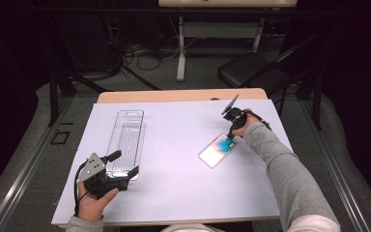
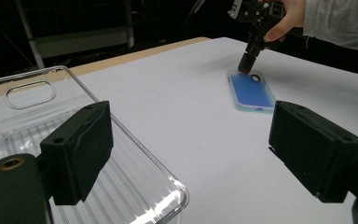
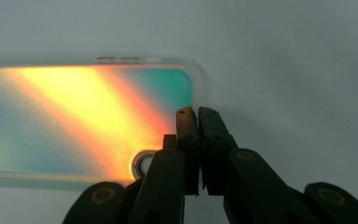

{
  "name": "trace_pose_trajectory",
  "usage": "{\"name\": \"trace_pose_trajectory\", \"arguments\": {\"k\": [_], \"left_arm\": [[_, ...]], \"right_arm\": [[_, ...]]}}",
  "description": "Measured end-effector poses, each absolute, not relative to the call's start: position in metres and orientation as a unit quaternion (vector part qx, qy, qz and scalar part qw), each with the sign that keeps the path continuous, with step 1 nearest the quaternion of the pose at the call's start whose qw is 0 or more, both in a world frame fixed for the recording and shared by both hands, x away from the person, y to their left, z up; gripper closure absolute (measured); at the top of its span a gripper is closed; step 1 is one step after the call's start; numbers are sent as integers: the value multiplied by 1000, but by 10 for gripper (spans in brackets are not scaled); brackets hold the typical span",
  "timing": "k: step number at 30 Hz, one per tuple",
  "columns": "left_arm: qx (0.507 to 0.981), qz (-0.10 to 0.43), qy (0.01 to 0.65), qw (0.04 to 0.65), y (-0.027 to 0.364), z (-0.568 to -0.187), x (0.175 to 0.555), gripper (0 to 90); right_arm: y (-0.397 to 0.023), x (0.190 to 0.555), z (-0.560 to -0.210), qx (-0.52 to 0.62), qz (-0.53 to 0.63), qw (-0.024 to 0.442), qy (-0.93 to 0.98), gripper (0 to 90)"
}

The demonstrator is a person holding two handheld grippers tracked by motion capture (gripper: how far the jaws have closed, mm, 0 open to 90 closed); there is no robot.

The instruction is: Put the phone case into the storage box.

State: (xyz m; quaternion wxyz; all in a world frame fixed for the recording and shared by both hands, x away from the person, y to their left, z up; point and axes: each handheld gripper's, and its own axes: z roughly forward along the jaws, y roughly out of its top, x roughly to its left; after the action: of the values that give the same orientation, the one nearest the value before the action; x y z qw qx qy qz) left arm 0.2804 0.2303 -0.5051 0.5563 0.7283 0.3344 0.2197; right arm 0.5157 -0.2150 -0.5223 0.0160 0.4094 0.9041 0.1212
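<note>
Iridescent and translucent, a phone case point(image 1: 218, 151) lies flat on the white table cover point(image 1: 174, 193), towards the right of the table and near the person's side of its middle. In the high view it shows pale with a blue patch at its far end; in the right gripper view point(image 3: 74, 121) it shimmers yellow, orange and teal, with a clear rim and a round camera cut-out near one corner. The right gripper point(image 1: 231, 140) points down at the far end of the case, its two black jaws pressed together, and their tips point(image 3: 198, 114) stand at the short edge of the case; whether they pinch the rim cannot be made out. A hand in a grey sleeve point(image 1: 280, 169) holds this gripper from the right. Well apart to the left, a clear ribbed plastic tray point(image 1: 125, 140) lies lengthwise on the cover. The left gripper point(image 1: 125, 166) rests at the tray's near end, jaws wide apart with nothing between them, one pad point(image 2: 77, 151) just above the tray's corner. Beyond the table stand a dark folding chair point(image 1: 251, 70) and a desk frame point(image 1: 181, 48).
</note>
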Motion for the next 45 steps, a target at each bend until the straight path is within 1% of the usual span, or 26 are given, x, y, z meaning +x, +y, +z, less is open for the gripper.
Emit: {"name": "trace_pose_trajectory", "arguments": {"k": [31, 45], "left_arm": [[728, 219, 334, 557, 230, -505, 280, 138], [730, 220, 331, 556, 229, -503, 279, 150]], "right_arm": [[-219, 514, -517, 409, 125, 0, 904, 880], [-219, 504, -504, 402, 131, 14, 906, 880]]}}
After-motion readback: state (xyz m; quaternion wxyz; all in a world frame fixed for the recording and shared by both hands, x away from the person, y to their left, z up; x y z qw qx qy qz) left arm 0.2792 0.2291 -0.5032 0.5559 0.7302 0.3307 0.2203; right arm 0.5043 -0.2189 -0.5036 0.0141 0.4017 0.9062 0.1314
